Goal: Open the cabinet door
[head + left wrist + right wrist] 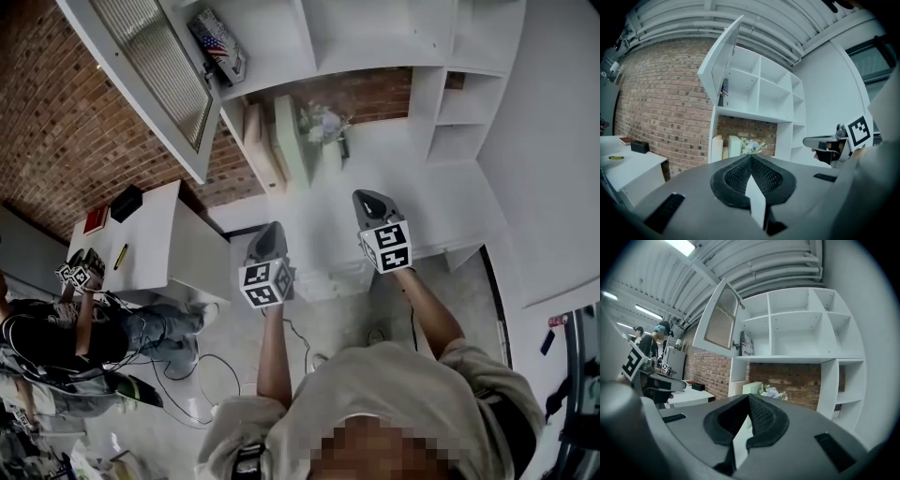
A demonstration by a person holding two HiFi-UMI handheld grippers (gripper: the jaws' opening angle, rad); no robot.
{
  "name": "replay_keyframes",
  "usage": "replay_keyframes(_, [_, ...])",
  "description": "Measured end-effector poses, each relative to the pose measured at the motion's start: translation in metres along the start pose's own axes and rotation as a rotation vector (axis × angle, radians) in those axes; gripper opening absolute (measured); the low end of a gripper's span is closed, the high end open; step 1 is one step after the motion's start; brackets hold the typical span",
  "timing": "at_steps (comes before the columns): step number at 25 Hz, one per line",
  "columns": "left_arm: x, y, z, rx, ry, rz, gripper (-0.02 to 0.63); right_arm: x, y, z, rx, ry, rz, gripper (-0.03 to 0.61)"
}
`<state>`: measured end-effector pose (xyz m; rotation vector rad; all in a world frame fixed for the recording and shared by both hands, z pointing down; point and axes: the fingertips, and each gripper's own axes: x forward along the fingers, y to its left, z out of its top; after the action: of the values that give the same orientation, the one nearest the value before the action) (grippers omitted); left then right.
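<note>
White ribbed-glass cabinet door [155,70] hangs wide at eleven o'clock. Left gripper [275,230] and right gripper [368,197] are pinched closed and empty. Looks finished, so withdraw.

The cabinet door [720,318], white-framed with a ribbed glass panel, stands swung wide open at the upper left of the white cabinet [787,359].

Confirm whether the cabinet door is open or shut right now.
Open. The cabinet door stands swung out from the white shelf unit, and the compartment behind it, holding a flag-printed box, is exposed.
</note>
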<state>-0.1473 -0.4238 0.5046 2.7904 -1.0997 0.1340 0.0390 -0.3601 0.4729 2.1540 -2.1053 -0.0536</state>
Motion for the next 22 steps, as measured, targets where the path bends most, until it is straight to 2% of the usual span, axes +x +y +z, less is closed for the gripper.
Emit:
replay_keyframes(6, [0.001,-0.002,-0.009,-0.013,0.009,0.018,0.026,-0.014,-0.014,-0.016,0.004,0.017,-0.019,0.014])
replay_keyframes(22, [0.007,-0.003,-0.016,-0.007,0.032,0.012,0.026,-0.014,-0.031,-0.025,0.016,0.032,-0.056,0.014])
